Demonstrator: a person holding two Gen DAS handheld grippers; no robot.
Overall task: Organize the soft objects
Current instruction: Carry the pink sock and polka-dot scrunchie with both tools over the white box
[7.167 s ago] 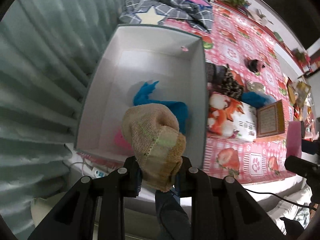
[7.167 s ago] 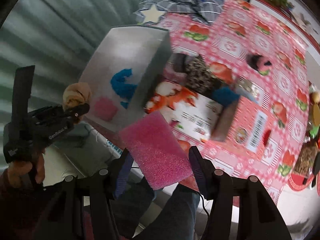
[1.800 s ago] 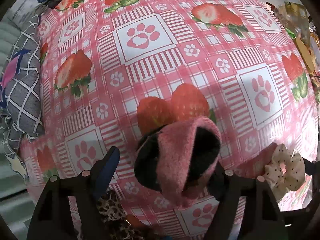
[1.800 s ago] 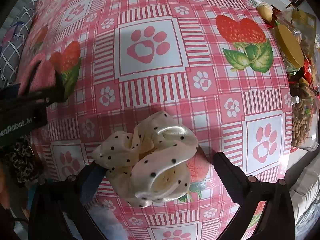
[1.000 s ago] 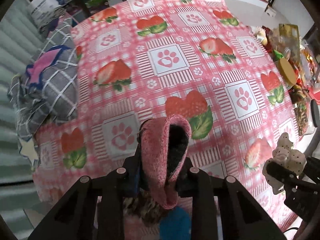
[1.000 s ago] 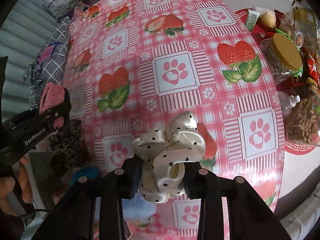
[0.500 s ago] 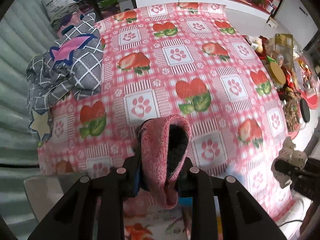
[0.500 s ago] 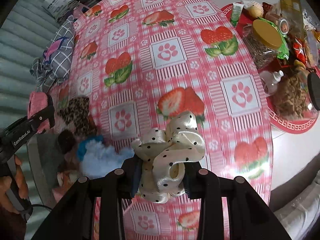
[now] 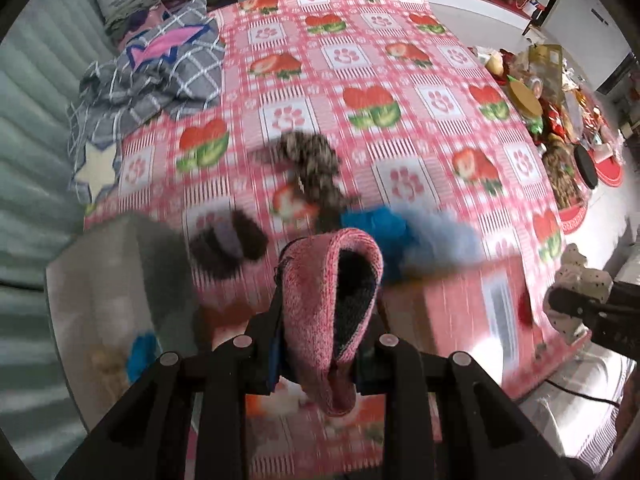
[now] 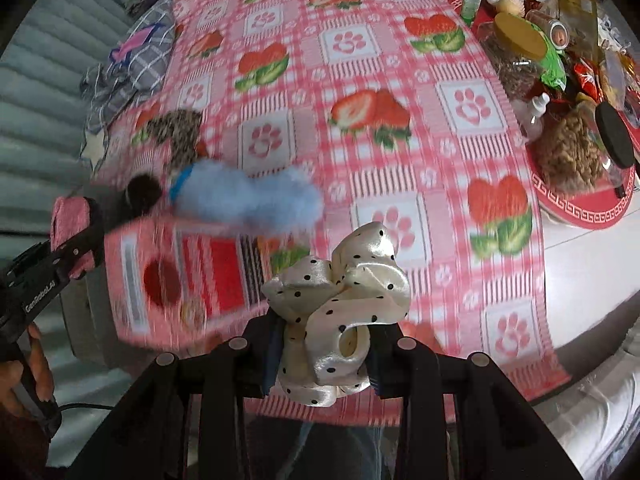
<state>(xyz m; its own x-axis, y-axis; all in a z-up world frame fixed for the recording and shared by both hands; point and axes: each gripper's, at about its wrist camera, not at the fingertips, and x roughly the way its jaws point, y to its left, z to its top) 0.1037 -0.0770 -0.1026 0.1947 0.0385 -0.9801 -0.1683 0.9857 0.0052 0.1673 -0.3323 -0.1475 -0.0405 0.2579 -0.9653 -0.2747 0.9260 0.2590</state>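
The left claw [image 9: 326,344] is clamped on a pink sock [image 9: 320,300] with a dark lining, which stands up between its fingers and droops over the near side. The right claw [image 10: 320,354] pinches a cream scrunchie [image 10: 340,300] with black dots, bunched up between its fingers. Both claws point steeply down over a surface [image 9: 360,60] covered in a pink cloth with strawberries and paw prints.

In the left view, a white box [image 9: 120,280] sits at the near left, with something blue [image 9: 140,350] blurred inside it. Just right of the claw lies a pink carton [image 9: 472,308]. Beyond the sock lie a blue fluffy thing [image 9: 420,236], a leopard-print cloth [image 9: 316,168] and a dark fuzzy item [image 9: 228,246], all blurred. A grey checked cloth [image 9: 160,72] is heaped at the far left. Jars and snacks [image 10: 560,80] crowd the right edge.

In the right view, the left claw with its sock shows at the left edge, held by a hand [image 10: 24,372].
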